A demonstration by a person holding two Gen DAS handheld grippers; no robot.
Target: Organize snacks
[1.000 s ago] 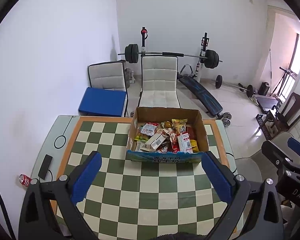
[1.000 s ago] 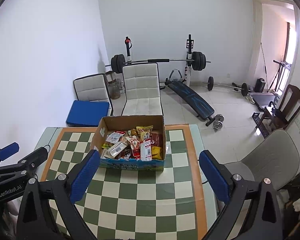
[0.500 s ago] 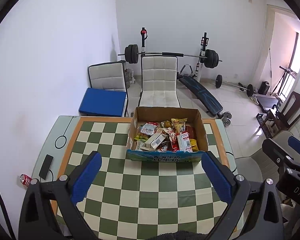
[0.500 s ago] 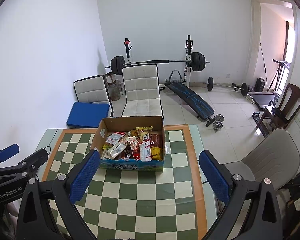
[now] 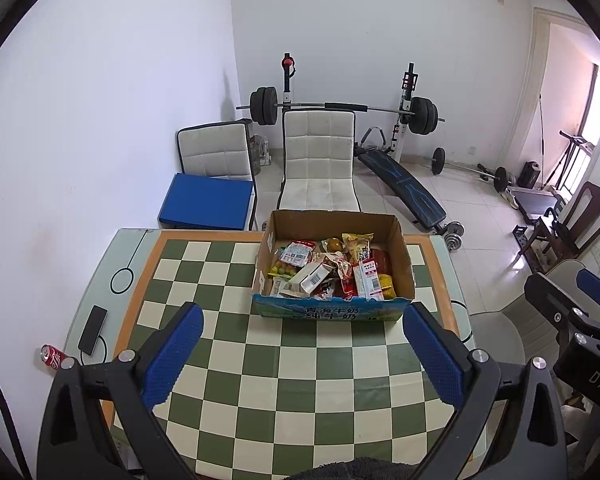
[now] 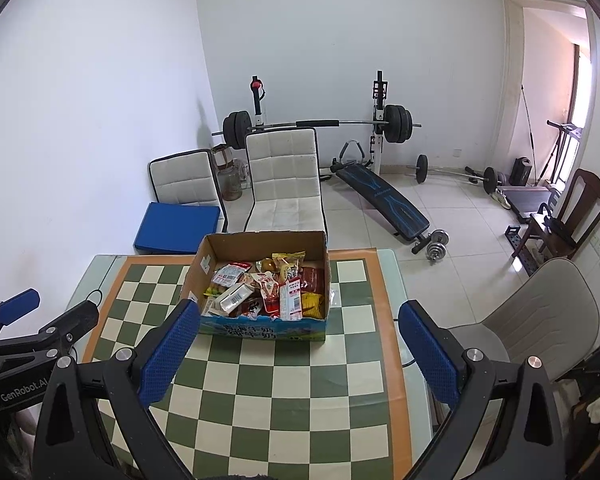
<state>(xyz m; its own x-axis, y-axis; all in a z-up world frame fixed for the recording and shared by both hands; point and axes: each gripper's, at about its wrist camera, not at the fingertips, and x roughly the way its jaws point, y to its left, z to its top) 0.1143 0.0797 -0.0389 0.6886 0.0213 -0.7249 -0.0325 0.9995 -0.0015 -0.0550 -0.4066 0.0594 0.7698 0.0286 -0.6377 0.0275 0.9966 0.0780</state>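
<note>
A cardboard box (image 5: 332, 312) (image 6: 260, 330) with a blue printed front stands on the far half of the checkered table (image 5: 284, 372) (image 6: 284, 384). It is heaped with several mixed snack packets (image 5: 332, 272) (image 6: 268, 288), among them a white carton, red pouches and yellow bags. My left gripper (image 5: 304, 344) is open and held high over the near table, well short of the box. My right gripper (image 6: 296, 340) is also open, with nothing between its blue pads. Each gripper shows at the edge of the other's view.
A black phone (image 5: 93, 330) lies on the table's left glass border and a red soda can (image 5: 52, 358) lies below it. White chairs (image 5: 318, 168), a blue cushion (image 5: 208, 202) and a weight bench (image 5: 400, 184) stand behind. A grey chair (image 6: 540, 320) sits right of the table.
Both views have shifted slightly, with the box a little lower and nearer in frame. Both grippers stay open and empty.
</note>
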